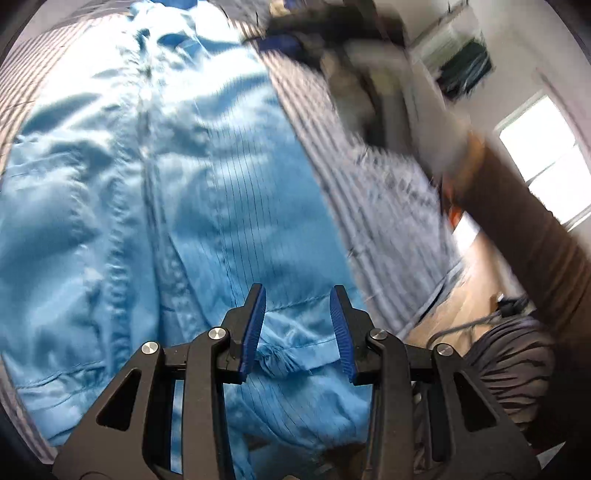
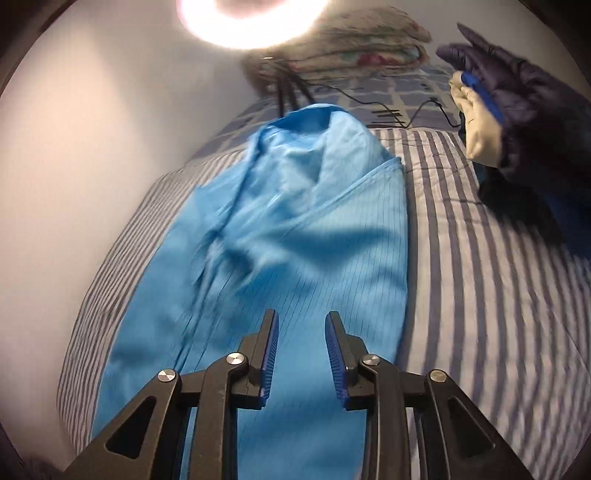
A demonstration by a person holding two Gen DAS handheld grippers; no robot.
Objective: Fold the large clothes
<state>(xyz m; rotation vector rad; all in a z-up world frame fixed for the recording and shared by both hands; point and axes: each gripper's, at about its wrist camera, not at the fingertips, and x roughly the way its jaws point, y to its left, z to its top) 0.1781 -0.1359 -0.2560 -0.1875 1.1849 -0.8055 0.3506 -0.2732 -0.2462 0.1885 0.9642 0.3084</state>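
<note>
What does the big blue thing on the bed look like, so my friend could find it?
Look at the bed with the grey-and-white striped cover. Lying along it, close to the white wall, is the bright blue garment, smooth and shiny with thin dark pinstripes. The dark puffy jacket piled further along the bed is navy and quilted, so the long sky-blue one stands out.

A striped bedcover (image 2: 480, 258) is spreading across the bed, its grey and white bands running to the white wall (image 2: 92, 129). A ring light (image 2: 255, 22) is glaring at the top of the right view, with a black cable (image 2: 417, 110) trailing over a checked sheet (image 2: 406, 96) below it. A folded floral quilt (image 2: 354, 40) is lying behind. A window (image 1: 543, 155) is glowing brightly, and a wooden floor (image 1: 469, 280) is showing beside the bed.
</note>
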